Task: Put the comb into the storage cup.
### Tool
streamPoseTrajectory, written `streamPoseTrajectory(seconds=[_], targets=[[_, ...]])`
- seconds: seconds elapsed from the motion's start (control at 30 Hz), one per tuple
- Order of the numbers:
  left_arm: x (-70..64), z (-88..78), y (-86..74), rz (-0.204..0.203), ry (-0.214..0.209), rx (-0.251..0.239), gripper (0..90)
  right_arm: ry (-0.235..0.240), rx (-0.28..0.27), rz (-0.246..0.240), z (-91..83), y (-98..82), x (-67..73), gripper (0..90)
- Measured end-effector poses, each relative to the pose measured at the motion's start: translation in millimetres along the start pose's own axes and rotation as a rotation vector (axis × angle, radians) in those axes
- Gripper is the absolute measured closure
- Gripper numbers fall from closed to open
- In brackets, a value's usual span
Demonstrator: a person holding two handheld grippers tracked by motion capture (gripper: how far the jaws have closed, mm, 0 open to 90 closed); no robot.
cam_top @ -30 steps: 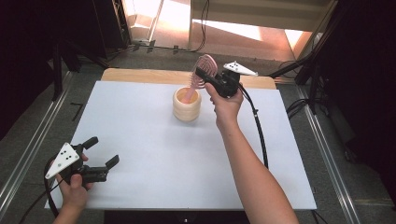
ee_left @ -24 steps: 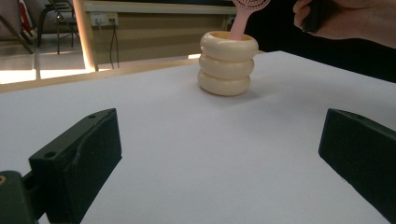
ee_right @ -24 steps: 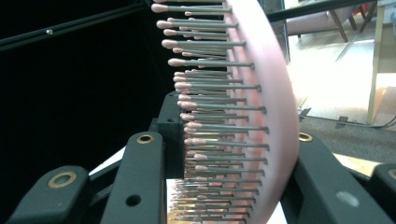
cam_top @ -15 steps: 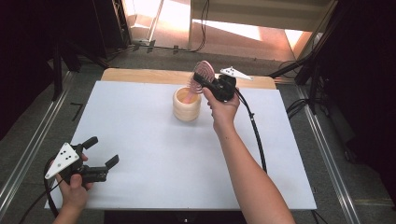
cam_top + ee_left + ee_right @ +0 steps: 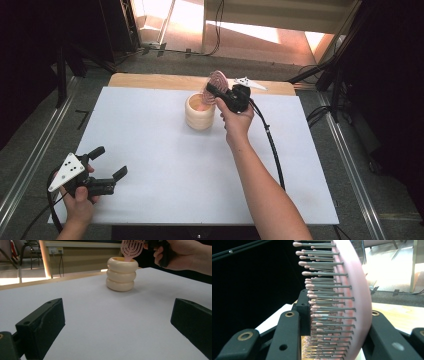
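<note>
While the right gripper [image 5: 216, 91] is clamping the pink hairbrush [image 5: 218, 81] by its head, the handle is dipping into the cream ringed holder [image 5: 200, 112] on the desk [image 5: 150, 150]. Next, it needs lowering straight, then releasing. The left gripper [image 5: 107, 165] is waiting wide and empty.

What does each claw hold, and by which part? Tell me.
The right claw grips the pink hairbrush by its bristled head, handle down in the cream holder. The left claw holds nothing.

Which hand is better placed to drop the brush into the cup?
Right: its tool already grips the brush, handle dipping into the cup. The left tool sits open, far off.
</note>
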State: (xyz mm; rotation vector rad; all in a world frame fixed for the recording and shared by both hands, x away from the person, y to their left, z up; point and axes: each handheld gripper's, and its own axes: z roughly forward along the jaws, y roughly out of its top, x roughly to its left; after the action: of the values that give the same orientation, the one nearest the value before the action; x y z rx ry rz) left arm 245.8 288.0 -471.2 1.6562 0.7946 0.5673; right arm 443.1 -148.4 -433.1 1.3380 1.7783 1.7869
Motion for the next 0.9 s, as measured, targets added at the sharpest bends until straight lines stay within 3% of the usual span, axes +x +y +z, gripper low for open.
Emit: streamPoseTrajectory(seconds=[0.57,0.8,0.9], targets=[[-0.8,-0.7,0.4,0.004,0.002,0.001,0.0,-0.013,0.029,0.043,1.4,-2.6,-6.1,59.2],[-1.0,-0.5,0.3,0.006,0.001,0.0,0.0,-0.069,0.084,0.009,-2.5,-0.1,-6.7,39.0],[-1.2,0.0,0.0,0.004,0.001,-0.001,0.0,-0.069,0.115,0.02,-4.7,0.4,-9.4,29.9]])
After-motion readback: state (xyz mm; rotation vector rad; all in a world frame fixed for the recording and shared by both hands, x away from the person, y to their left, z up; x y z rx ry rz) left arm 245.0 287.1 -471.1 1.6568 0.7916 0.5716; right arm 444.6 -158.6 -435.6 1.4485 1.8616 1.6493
